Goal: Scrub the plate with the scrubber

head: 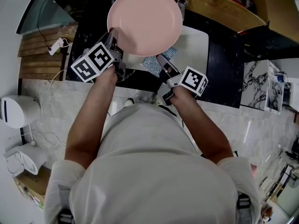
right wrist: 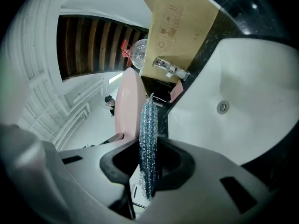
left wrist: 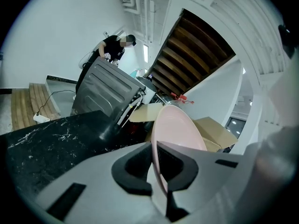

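A round pink plate (head: 145, 21) is held up over the white sink (head: 196, 45), its face toward the head view. My left gripper (head: 113, 38) is shut on the plate's lower left rim; in the left gripper view the thin pink plate (left wrist: 180, 129) stands edge-on between the black pads (left wrist: 135, 169). My right gripper (head: 160, 59) is shut on a flat, glittery blue scrubber (head: 159, 59) just below the plate's bottom edge. In the right gripper view the scrubber (right wrist: 148, 143) hangs edge-on between the jaws, close beside the plate (right wrist: 128, 106).
A cardboard box (head: 219, 6) stands behind the sink on the black marble counter (head: 224, 73). A drain (right wrist: 223, 107) shows in the basin. A white appliance (head: 16, 111) sits at the left. A person (left wrist: 112, 48) stands far off beside a grey machine (left wrist: 105, 90).
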Demonstrator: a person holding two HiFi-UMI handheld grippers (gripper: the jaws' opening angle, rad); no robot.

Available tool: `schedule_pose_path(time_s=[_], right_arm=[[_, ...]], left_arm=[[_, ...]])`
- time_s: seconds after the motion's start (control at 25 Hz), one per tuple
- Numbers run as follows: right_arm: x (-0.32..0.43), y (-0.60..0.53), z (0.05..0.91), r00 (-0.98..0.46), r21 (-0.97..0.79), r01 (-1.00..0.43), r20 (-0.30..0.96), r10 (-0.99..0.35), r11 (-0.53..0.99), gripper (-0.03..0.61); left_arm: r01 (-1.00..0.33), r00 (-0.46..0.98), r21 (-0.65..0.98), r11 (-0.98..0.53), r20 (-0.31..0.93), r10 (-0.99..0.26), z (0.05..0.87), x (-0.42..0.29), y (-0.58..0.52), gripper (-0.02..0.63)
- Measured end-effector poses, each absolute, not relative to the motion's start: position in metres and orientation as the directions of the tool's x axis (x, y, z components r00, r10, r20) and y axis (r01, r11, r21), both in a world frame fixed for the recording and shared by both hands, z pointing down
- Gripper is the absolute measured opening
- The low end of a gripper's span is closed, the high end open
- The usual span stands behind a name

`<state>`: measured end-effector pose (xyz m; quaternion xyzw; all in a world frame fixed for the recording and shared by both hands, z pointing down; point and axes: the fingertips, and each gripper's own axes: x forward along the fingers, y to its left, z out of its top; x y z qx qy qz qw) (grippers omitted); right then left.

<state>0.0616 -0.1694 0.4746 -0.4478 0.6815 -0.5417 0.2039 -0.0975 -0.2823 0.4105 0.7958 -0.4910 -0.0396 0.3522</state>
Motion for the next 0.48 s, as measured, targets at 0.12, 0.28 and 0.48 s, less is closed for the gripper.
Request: schedule_pose_path(time_s=[0.12, 0.28, 0.48], right_arm=[[0.045, -0.167, 0.476, -0.538, -0.926, -0.376, 0.211, -0.816, 0.008, 0.077], [0.023, -0.165, 0.477, -0.574, -0.931, -0.364, 0.215, -0.79, 0.011, 0.077], [-0.009, -0.161, 0.477, -0.622, -0.929, -0.369, 0.221, -0.751, 0.032, 0.077]], left_arm=[[-0.75, 0.515, 0.605, -0.269, 0.278, -0.811, 0.409, -0.099, -0.283, 0.012], [-0.744, 0.514, 0.611, -0.27, 0.267, -0.815, 0.408, -0.1, -0.282, 0.012], [-0.74, 0.517, 0.613, -0.278, 0.254, -0.817, 0.405, -0.103, -0.282, 0.012]])
